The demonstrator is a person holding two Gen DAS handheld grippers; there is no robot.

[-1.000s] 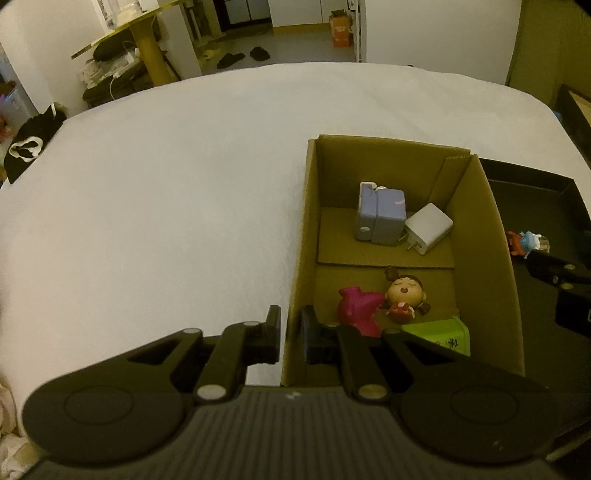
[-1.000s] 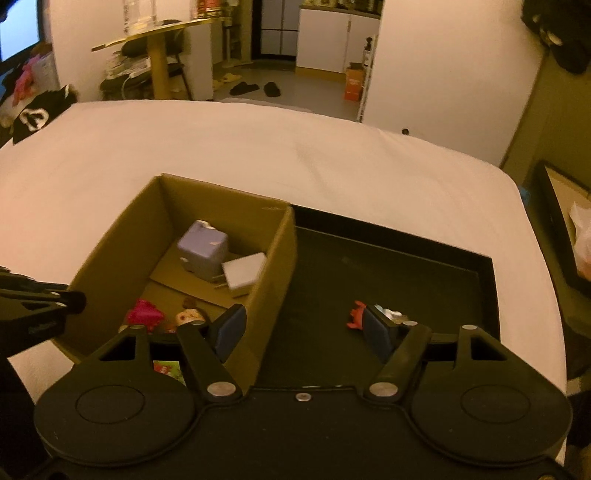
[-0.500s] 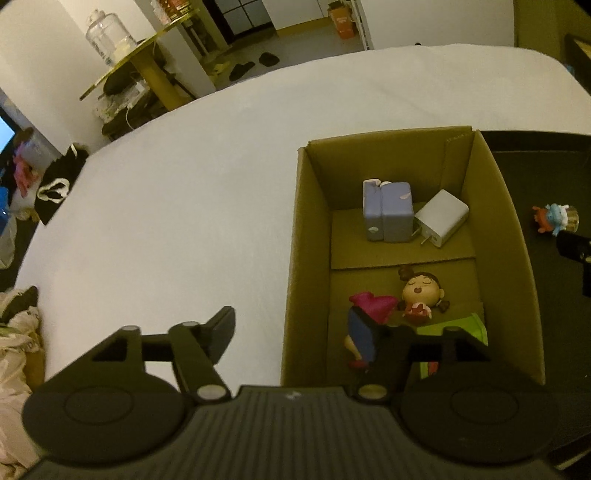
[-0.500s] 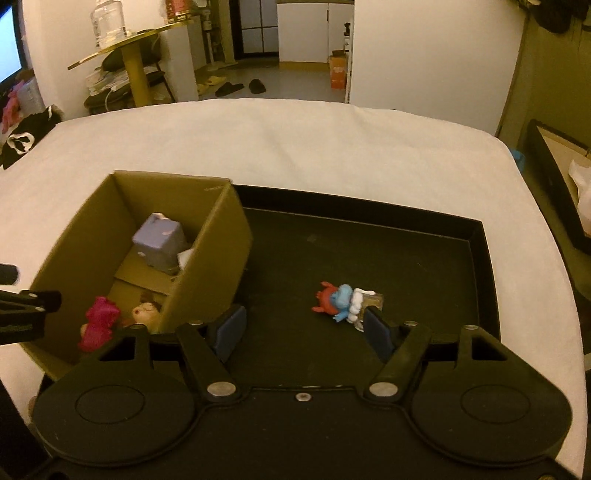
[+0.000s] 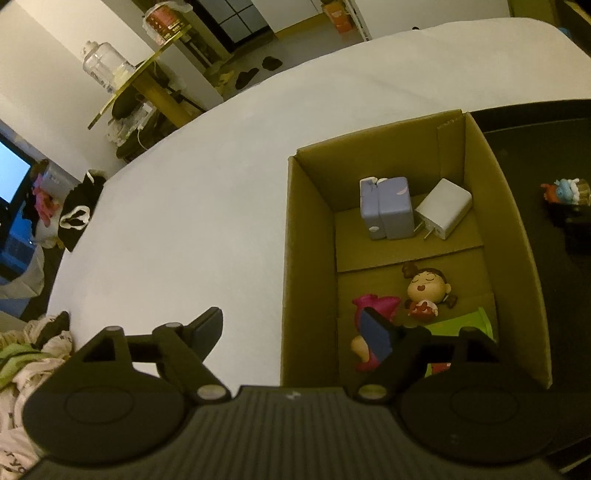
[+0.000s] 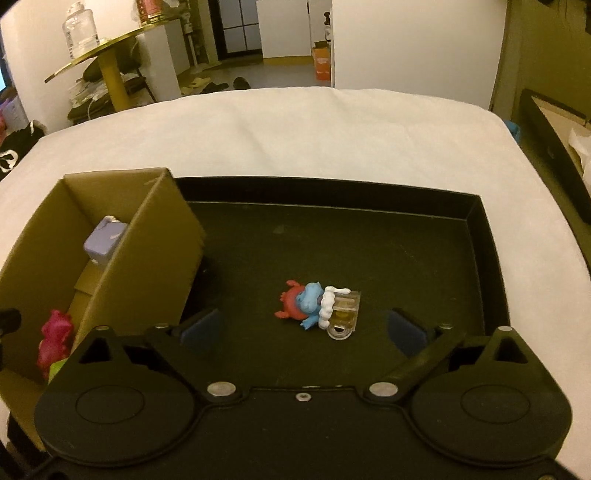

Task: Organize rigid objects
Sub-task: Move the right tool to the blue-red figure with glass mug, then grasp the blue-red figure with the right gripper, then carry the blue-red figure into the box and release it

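**Sorting toys into box: one figurine left on tray**

- Right gripper (image 6: 303,328): fingers spread wide, holding nothing, poised low over the black tray (image 6: 476,221) with the blue-and-red figurine (image 6: 317,308) lying on its side between and just ahead of the pads.
- Left gripper (image 5: 291,332): fingers wide apart and empty, straddling the near left wall of the cardboard box (image 5: 306,258).
- Box contents: lilac charger block (image 5: 388,212) touching a white plug adapter (image 5: 443,208) at the far end; sleeping-face doll (image 5: 424,291), pink toy (image 5: 380,306) and green item (image 5: 465,323) at the near end.
- Step judged in hand: picking up the last figurine. The next move likely calls for lowering, closing across its body, then carrying it over the box wall.
- Surface: white cloth-covered table (image 6: 332,122); box and tray touch side by side.
- Room: yellow round side table (image 6: 107,51) with glass jar (image 6: 79,24), slippers on the floor beyond, dim warm light.
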